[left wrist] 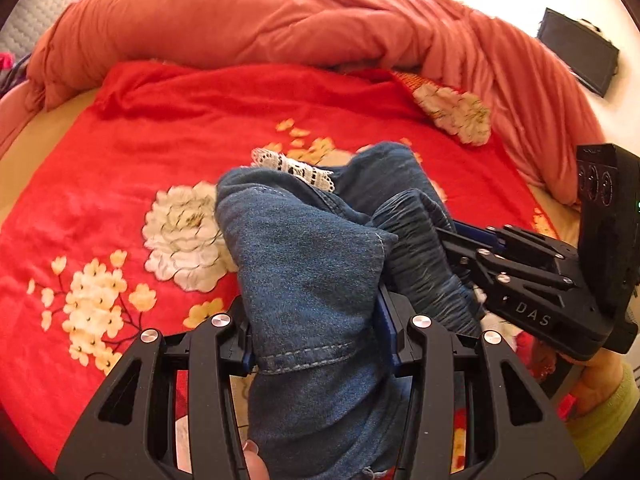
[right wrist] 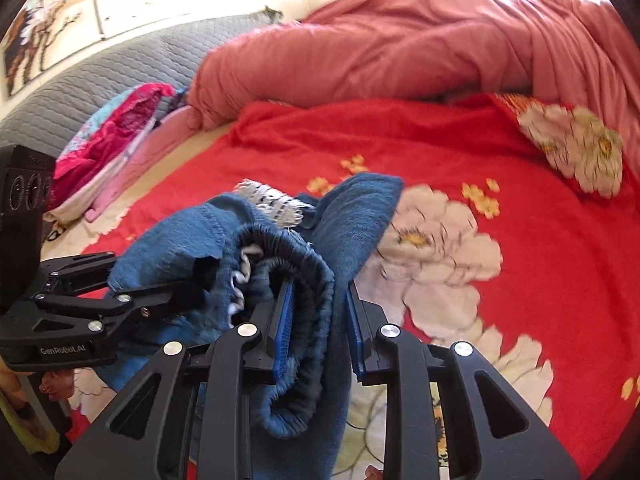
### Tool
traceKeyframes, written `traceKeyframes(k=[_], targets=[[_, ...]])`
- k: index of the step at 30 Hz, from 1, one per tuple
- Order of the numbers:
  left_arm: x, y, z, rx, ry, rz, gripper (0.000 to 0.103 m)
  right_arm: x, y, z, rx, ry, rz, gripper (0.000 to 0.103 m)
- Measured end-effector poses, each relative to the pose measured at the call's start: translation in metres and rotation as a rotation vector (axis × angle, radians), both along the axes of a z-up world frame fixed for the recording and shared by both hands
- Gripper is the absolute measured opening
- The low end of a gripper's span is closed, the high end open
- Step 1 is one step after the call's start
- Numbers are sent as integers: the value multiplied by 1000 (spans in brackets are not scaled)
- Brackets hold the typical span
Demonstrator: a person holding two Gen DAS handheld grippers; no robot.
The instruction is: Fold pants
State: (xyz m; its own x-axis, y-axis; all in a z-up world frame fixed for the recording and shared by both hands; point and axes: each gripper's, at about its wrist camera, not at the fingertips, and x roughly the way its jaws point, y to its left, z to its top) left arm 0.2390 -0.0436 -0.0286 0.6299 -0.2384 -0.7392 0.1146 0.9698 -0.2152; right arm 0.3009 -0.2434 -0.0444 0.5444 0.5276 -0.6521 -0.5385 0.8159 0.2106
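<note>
Bunched blue denim pants (left wrist: 308,264) held between both grippers above the red floral blanket (left wrist: 120,168).
Long axis runs from frame bottom toward centre, lace trim (left wrist: 292,168) at the far end. Left gripper (left wrist: 320,332) clamps a leg; right gripper (right wrist: 316,320), entering from centre right, pinches the elastic waistband (right wrist: 304,280).

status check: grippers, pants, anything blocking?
Left hand-held gripper shut on pants. Right hand-held gripper shut on the elastic waistband. Pants bunched, held above red floral blanket. Nothing in the way.
</note>
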Motion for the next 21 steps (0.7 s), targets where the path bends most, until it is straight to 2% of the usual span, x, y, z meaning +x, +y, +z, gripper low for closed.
traceKeyframes(k=[4,7,12,15,18,21], targets=[[2,3,-5,9,21,5,38,7,-11,-11,2,77,-62,24],[2,1,-6,23,24,7,42,8,-17,-15,-1,98,-89,34],[0,3,-8,25,36,13,49,3,-19,-16,-28,92,-115,46],[-3,3,-7,32,39,9,51,2,-22,-15,-22,89,-124,59],[-6,4,-5,36,33,5,53,-2,-22,-13,-17,84,-123,61],[-10,5,-3,44,28,5,55,-7,-21,-10,-26,63,-127,71]])
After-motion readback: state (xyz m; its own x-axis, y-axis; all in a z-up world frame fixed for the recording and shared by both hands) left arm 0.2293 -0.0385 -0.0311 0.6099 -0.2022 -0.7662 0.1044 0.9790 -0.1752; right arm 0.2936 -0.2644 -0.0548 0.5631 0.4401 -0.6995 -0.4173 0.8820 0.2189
